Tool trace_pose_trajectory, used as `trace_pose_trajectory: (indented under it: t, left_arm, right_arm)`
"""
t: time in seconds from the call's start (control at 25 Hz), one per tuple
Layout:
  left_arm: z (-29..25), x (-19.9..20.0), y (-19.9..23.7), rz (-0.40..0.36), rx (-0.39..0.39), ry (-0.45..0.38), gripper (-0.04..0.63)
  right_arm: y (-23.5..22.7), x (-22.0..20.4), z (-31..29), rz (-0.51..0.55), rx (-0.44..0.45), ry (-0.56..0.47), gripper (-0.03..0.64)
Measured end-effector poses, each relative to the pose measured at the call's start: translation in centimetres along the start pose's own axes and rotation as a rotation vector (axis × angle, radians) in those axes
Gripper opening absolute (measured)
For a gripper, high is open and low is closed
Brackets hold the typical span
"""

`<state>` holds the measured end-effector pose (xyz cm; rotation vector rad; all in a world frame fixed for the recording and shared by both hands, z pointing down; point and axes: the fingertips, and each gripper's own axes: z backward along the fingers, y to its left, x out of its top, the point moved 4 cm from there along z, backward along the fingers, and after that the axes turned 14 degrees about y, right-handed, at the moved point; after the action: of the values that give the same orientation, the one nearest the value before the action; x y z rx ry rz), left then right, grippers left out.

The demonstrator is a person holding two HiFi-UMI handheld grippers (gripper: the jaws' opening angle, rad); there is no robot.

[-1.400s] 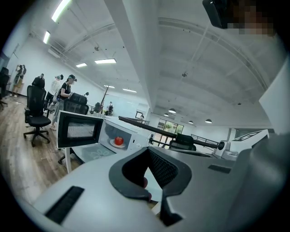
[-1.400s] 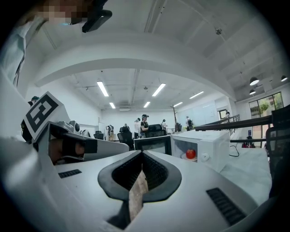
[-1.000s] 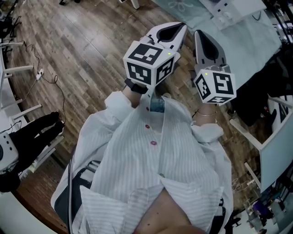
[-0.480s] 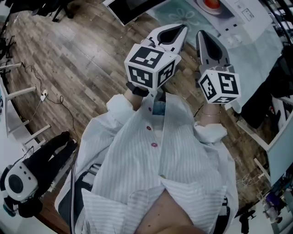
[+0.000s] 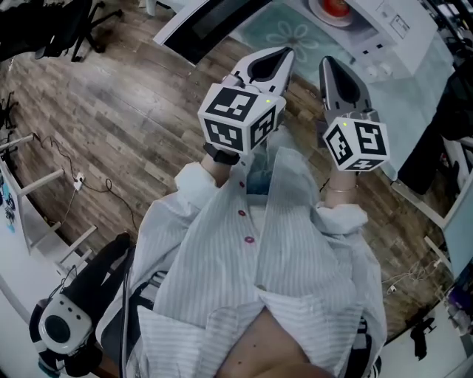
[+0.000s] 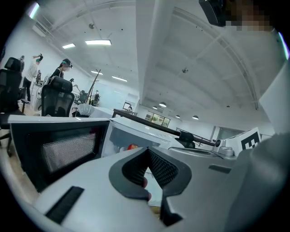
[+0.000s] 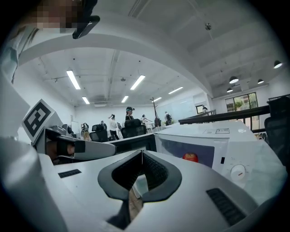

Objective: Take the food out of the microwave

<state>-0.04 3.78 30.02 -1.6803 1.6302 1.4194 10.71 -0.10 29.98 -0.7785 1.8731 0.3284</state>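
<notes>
Head view, counted out: two grippers, one microwave, one piece of food. Left gripper (image 5: 283, 52) and right gripper (image 5: 329, 63) are held side by side in front of the person's striped shirt (image 5: 259, 251). Each carries one marker cube, two cubes in all, and both point toward the white microwave (image 5: 403, 33) at the top edge. Its single door (image 5: 203, 26) stands wide open on the left, dark window showing, over the wooden floor (image 5: 111, 125). A pale cloth (image 5: 288, 33) with a flower print lies under the microwave. Left gripper view shows that gripper's ribbed pads (image 6: 161, 167) pressed together at the tips with nothing pinched between them. Right gripper view shows the same there: pads (image 7: 154, 170) clenched tip to tip and empty. The food (image 7: 190, 157) sits inside the open cavity, well apart from both grippers. It is one red, round, glossy thing, perhaps a tomato or an apple, though it is too small to tell which. It rests on one white plate (image 5: 325, 15). Just right of the cavity, one round dial (image 7: 238, 171) shows on the control panel. Behind the microwave a few people stand by black office chairs (image 7: 131, 129) — too small and dim to count surely.
</notes>
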Motion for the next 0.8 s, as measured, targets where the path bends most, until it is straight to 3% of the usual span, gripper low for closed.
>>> trace_pose_trajectory:
  t: [0.24,0.8]
  left_arm:
    - [-4.5,2.2,2.6,-0.006,-0.019,0.017,0.008]
    - [-15.3,11.3,6.5,-0.05,-0.082,0.042,0.008]
  right_arm:
    - [-3.7,1.1,-3.8,-0.029,-0.029,0.004,0.032]
    - [-11.2,6.2,-11.5,-0.067,-0.056,0.027,0.032]
